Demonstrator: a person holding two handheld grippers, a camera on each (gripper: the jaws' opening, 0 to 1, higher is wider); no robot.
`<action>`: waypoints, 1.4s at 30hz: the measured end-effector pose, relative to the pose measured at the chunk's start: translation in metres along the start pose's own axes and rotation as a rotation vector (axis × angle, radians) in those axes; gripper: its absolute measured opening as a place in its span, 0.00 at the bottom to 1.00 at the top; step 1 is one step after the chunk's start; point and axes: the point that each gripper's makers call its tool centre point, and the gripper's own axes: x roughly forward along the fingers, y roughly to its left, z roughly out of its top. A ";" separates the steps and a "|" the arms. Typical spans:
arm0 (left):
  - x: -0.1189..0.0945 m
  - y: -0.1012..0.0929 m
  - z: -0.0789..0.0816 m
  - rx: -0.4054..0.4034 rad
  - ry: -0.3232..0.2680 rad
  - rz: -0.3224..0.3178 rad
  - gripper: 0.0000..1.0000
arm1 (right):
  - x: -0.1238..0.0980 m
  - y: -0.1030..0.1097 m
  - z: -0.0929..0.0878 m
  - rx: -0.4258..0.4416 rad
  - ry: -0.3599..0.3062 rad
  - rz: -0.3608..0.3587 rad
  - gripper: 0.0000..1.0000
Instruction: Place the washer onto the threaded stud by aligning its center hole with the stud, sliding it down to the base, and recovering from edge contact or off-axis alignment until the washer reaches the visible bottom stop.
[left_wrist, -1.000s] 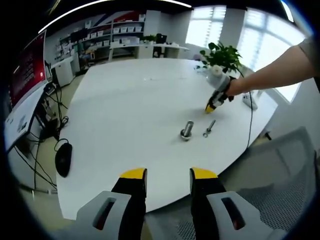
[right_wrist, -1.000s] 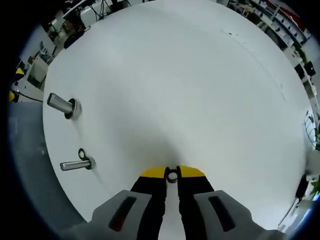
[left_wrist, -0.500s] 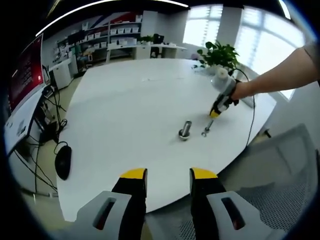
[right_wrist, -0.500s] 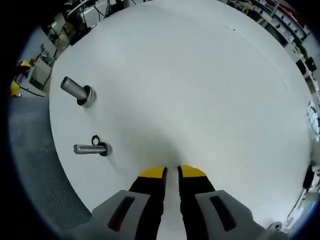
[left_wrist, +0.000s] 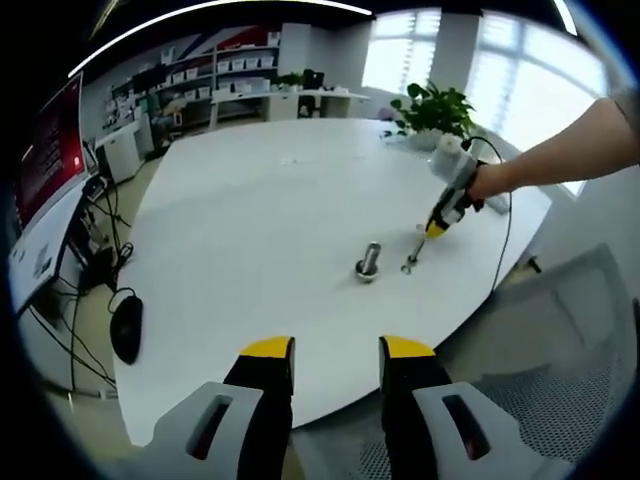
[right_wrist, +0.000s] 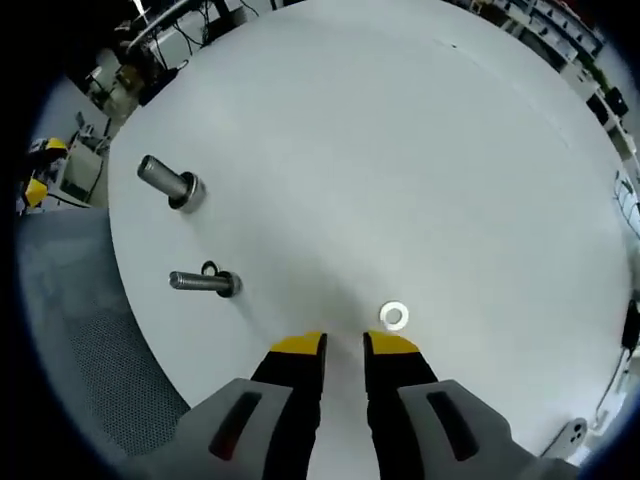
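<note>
Washer: a small flat silver metal ring washer (right_wrist: 394, 316) lies flat on the round white table (right_wrist: 400, 150), just ahead of the right gripper (right_wrist: 344, 345) and a touch to the right of its right-hand tip, not between the jaws.
Handling: by my read it's light, rigid and slick, thin enough to hug the tabletop; pinching it across the outer edge looks the way to take it, leaving the centre hole free, and a shallow grip could let it skate or flip.
Right gripper: yellow-tipped jaws parted by a narrow gap, nothing in them, hovering low over the table.
Left gripper: the left gripper (left_wrist: 337, 347) sits back at the near table edge, jaws apart and empty.
Studs: off to the right gripper's left stand a slim threaded steel stud (right_wrist: 201, 283) with a dark ring at its base, and beyond it a thicker steel stud (right_wrist: 169, 180); both well apart from the washer.
Change: a second ago the washer sat pinched between the right jaws; half a second ago it couldn't be made out; now it's out on the table and the jaws have widened.
Task status: looks like a dropped washer, so a re-grasp comes before any alignment.
</note>
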 end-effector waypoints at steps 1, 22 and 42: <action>0.000 0.000 0.000 0.000 0.000 0.000 0.32 | 0.000 0.000 -0.001 -0.001 0.001 -0.001 0.18; 0.002 -0.001 -0.002 -0.006 0.015 -0.009 0.32 | 0.009 -0.027 0.006 -0.012 0.009 -0.066 0.21; 0.002 0.001 -0.003 -0.019 0.016 -0.003 0.32 | 0.010 -0.033 0.007 -0.216 0.119 -0.134 0.04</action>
